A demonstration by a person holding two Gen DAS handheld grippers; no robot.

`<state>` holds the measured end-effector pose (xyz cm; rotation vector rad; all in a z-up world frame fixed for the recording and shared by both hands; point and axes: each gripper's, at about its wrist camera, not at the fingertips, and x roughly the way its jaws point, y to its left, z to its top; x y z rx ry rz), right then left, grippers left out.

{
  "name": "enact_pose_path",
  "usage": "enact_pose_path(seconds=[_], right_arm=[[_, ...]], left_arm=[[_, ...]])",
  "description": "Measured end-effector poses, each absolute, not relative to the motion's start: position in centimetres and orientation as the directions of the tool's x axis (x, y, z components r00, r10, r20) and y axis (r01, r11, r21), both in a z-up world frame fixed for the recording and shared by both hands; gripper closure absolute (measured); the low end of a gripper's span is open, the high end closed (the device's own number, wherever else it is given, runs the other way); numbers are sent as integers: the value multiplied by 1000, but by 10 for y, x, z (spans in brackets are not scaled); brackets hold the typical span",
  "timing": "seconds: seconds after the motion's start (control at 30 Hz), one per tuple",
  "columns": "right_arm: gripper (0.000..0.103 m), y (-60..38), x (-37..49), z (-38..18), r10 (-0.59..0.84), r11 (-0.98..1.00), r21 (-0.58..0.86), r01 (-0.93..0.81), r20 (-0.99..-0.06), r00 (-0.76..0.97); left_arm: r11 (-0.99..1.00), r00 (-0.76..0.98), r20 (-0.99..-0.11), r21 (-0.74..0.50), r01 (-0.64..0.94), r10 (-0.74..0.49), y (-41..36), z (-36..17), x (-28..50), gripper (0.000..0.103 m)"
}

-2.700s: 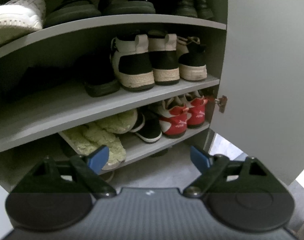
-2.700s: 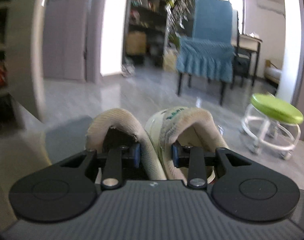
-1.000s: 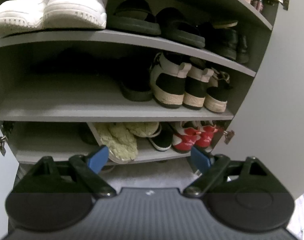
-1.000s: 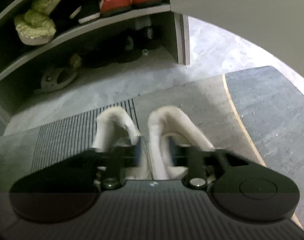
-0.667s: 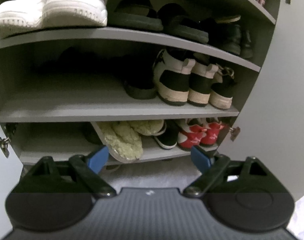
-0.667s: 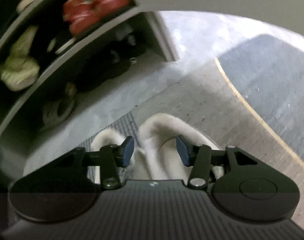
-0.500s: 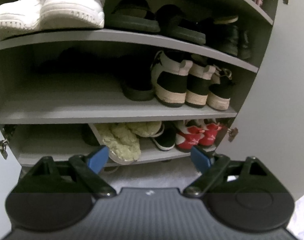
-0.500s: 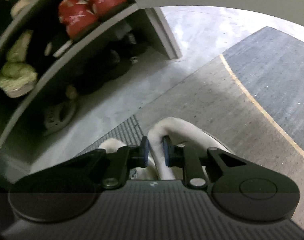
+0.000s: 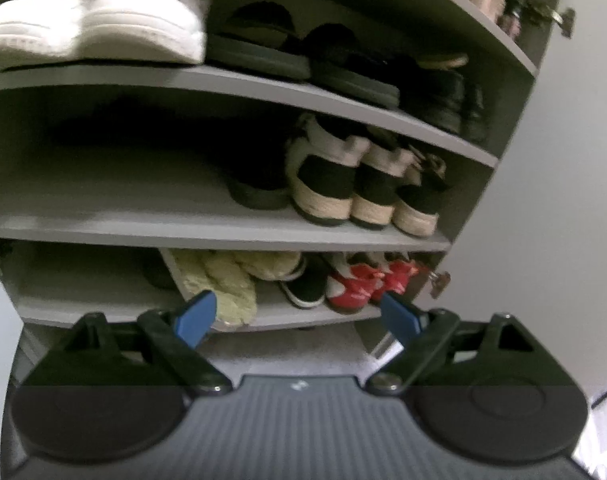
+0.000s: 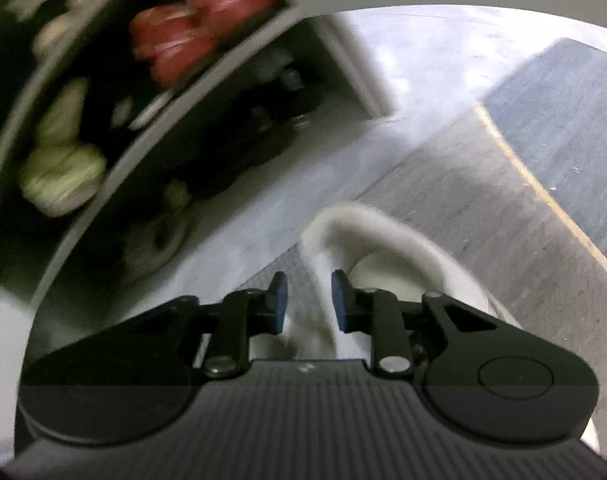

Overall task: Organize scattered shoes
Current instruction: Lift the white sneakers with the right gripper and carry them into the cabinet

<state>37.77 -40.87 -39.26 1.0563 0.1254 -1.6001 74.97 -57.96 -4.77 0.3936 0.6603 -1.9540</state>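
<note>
Shoe cabinet [image 9: 231,232], grey, open: shelves stocked. Upper shelf, left end: white sneakers [image 9: 103,12]; dark sandals [image 9: 303,56] to their right. Middle shelf, right end: black-and-cream shoes [image 9: 359,184]; left half bare. Lower shelf: green fuzzy slippers [image 9: 223,280] at centre, red sneakers [image 9: 367,284] at right end.

Doormat [image 10: 483,208], on the floor before the cabinet.

Beige shoe [image 10: 367,240]: over the mat.

Right gripper [image 10: 308,300]: fingers clamped on the beige shoe's collar.

Left gripper [image 9: 297,316]: fingers wide apart, empty, facing the cabinet.
</note>
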Motion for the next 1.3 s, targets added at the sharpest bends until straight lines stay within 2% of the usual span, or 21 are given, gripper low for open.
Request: enact_pose_path(seconds=[0.1, 0.2, 0.37, 0.43, 0.57, 0.67, 0.73, 0.77, 0.8, 0.93, 1.07, 1.3], right_arm=[[48, -405, 405, -388, -663, -162, 178, 971, -748, 26], [48, -423, 420, -391, -595, -47, 46, 998, -804, 9], [47, -462, 434, -399, -571, 80, -100, 992, -820, -36], [49, -473, 430, -404, -555, 87, -91, 992, -831, -27], [49, -492, 410, -421, -511, -87, 120, 989, -857, 59], [59, -486, 428, -424, -553, -10, -8, 1000, -833, -12], [64, -471, 434, -421, -617, -32, -25, 999, -786, -39], [64, -462, 436, -418, -649, -54, -20, 998, -759, -50], [64, -453, 439, -415, -674, -71, -19, 997, -736, -62], [65, -416, 459, -379, -803, -155, -13, 988, -581, -133], [66, -398, 473, -334, -887, -192, -6, 981, -428, -176], [68, -423, 495, -237, -979, -116, -8, 993, -167, -116]], left_arm=[[-338, -449, -532, -297, 893, -718, -582, -45, 758, 13], [-324, -452, -526, -320, 890, -720, -583, -43, 764, 13], [-345, -472, -519, -326, 880, -713, -579, -37, 763, 13], [-354, -463, -513, -302, 885, -723, -575, -35, 763, 12], [-342, -423, -492, -250, 906, -761, -568, -31, 770, 5], [-339, -396, -477, -205, 918, -785, -569, -28, 774, 5], [-343, -370, -452, -143, 928, -812, -570, -24, 775, 5], [-348, -345, -421, -73, 935, -839, -572, -19, 776, 4], [-368, -350, -408, -36, 929, -843, -576, -17, 775, 0], [-498, -437, -399, 59, 865, -806, -589, -19, 770, 0], [-560, -502, -383, 49, 827, -776, -599, -26, 770, 0], [-581, -551, -279, 31, 813, -786, -606, -71, 791, 0]])
